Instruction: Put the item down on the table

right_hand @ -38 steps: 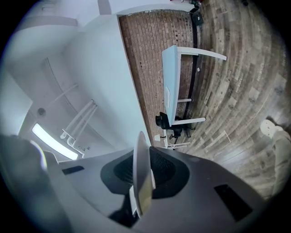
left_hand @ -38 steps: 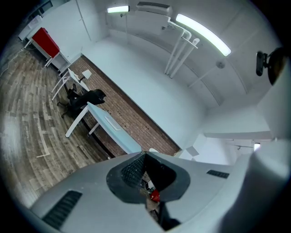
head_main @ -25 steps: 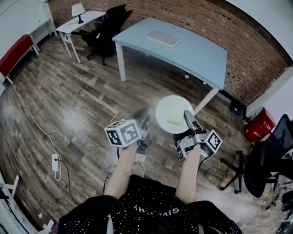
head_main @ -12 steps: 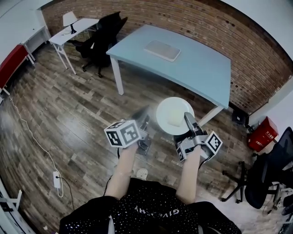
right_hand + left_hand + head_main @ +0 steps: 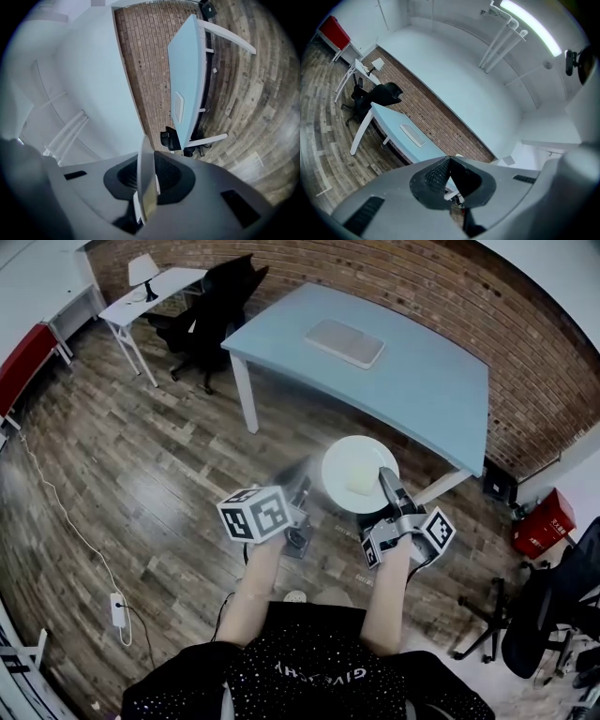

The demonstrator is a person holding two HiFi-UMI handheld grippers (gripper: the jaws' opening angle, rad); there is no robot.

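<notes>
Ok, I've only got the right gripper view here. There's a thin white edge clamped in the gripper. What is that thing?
Observer: The head view shows it from above. It's a round white plate, which the right gripper grips by its rim.
Operator: Right, is anything on it, and is it over the table?
Observer: A pale block lies near its middle. In the head view the plate shows against the wood floor, short of the blue table's near edge.
</notes>
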